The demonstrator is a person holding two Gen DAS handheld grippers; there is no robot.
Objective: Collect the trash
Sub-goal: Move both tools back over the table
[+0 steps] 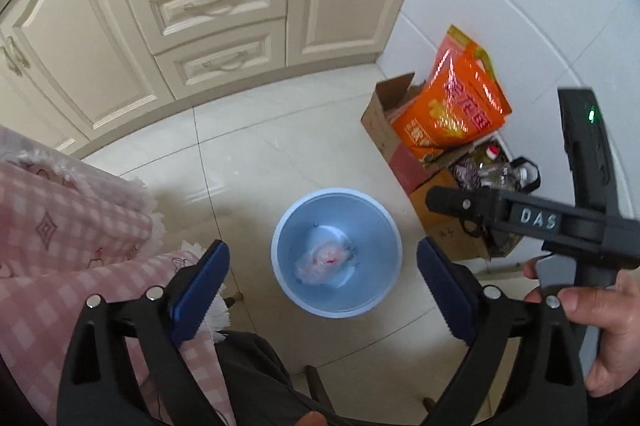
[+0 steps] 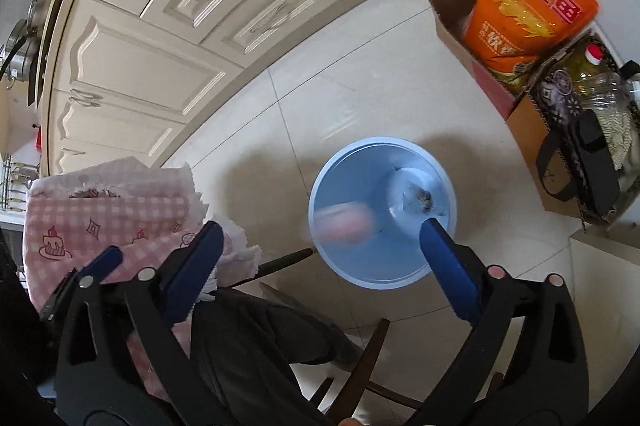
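Observation:
A light blue bin (image 1: 288, 238) stands on the tiled floor below both grippers. A clear bag with something pink in it (image 1: 326, 260) lies on its bottom. My left gripper (image 1: 322, 246) is open above the bin, with nothing between its blue pads (image 1: 200, 290). My right gripper (image 2: 322, 226) is open too, over the bin (image 2: 340, 266). A blurred pink item (image 2: 344, 224) shows in mid-air over the bin's mouth, touching neither pad. A white bag with a dark scrap (image 2: 416, 198) lies inside. A hand (image 1: 600, 326) holds the right gripper at the right edge of the left wrist view.
Cream cabinets (image 1: 208, 6) run along the far side. Cardboard boxes (image 1: 384, 130) by the white wall hold an orange bag (image 1: 452, 106) and bottles (image 2: 600, 94). A pink checked cloth (image 1: 60, 226) hangs at the left. Dark trousers (image 2: 248, 346) and a wooden chair frame (image 2: 376, 346) lie below.

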